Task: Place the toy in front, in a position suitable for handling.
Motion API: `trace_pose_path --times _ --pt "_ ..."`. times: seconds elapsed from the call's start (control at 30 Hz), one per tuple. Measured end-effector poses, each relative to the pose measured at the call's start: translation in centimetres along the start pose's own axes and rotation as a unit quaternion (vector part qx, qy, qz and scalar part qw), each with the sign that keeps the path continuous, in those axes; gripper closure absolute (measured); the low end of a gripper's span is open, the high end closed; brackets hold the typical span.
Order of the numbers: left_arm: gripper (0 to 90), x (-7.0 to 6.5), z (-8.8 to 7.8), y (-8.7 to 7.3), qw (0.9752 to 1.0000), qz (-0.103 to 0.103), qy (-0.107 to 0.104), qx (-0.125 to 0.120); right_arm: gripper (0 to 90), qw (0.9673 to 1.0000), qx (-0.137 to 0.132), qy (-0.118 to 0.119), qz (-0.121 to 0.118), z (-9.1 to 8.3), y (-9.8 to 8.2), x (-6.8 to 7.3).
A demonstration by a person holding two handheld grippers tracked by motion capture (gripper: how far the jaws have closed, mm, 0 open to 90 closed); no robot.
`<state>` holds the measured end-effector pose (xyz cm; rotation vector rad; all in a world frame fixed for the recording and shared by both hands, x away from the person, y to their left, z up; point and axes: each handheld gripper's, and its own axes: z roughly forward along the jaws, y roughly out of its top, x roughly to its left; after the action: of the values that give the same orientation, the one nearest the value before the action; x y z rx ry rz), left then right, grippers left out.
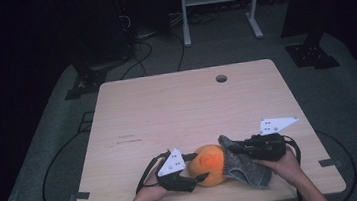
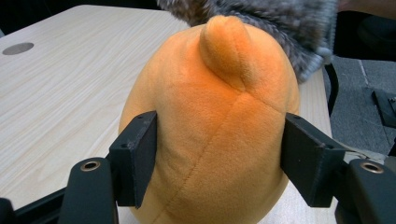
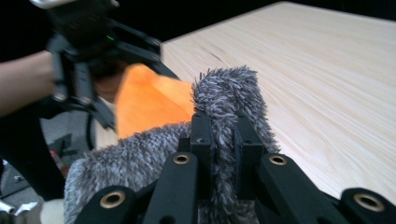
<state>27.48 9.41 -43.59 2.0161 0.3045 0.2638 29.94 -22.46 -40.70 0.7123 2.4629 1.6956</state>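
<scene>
Carefully now, two grippers are working on an orange plush toy and a fuzzy grey cloth near the front edge of the table.

Nearest us, the left gripper (image 1: 194,168) is squeezing the orange plush toy (image 1: 208,164) between its jaws, and the right gripper (image 3: 219,135) is pinching a fold of the fuzzy grey cloth (image 1: 244,166) tight. Since the toy is soft and round, it could be popping out sideways if the squeeze is too hard. Beyond it, the cloth is leaning on the toy, so a pull might be dragging both toward the edge of the table (image 1: 176,100).
</scene>
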Motion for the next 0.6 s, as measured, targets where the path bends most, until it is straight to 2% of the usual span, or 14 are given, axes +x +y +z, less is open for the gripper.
trace_pose_path --times 0.1,0.27,0.37,0.4,0.43,0.5,0.6 --pt "31.7 0.4 -0.3 -0.3 1.0000 -0.007 0.002 -0.003 80.9 1.0000 0.003 0.000 -0.004 0.6 0.1 0.1" --pt "31.7 0.9 -0.8 -0.6 0.9999 -0.015 0.004 -0.003 80.9 0.9991 0.012 -0.028 0.028 0.3 -0.6 -1.1" --pt "31.3 1.1 -0.9 -0.8 0.9998 -0.019 0.000 -0.004 80.9 0.9991 -0.019 -0.003 0.038 0.1 -0.5 -0.9" --pt "31.0 1.2 -0.9 -1.0 0.9996 -0.026 -0.002 -0.010 80.9 0.9991 -0.026 0.007 0.032 0.3 -0.3 -0.6" --pt "30.3 1.3 -0.9 -1.1 0.9995 -0.028 -0.002 -0.012 80.9 0.9994 -0.023 0.007 0.024 0.6 -0.2 -0.4" --pt "30.0 1.4 -1.0 -1.2 0.9994 -0.033 -0.001 -0.014 80.9 0.9996 -0.011 -0.003 0.024 1.1 -0.4 -0.6" --pt "30.1 1.6 -1.1 -1.3 0.9991 -0.039 -0.003 -0.015 80.9 0.9984 -0.012 -0.018 0.053 1.0 -1.0 -1.6"
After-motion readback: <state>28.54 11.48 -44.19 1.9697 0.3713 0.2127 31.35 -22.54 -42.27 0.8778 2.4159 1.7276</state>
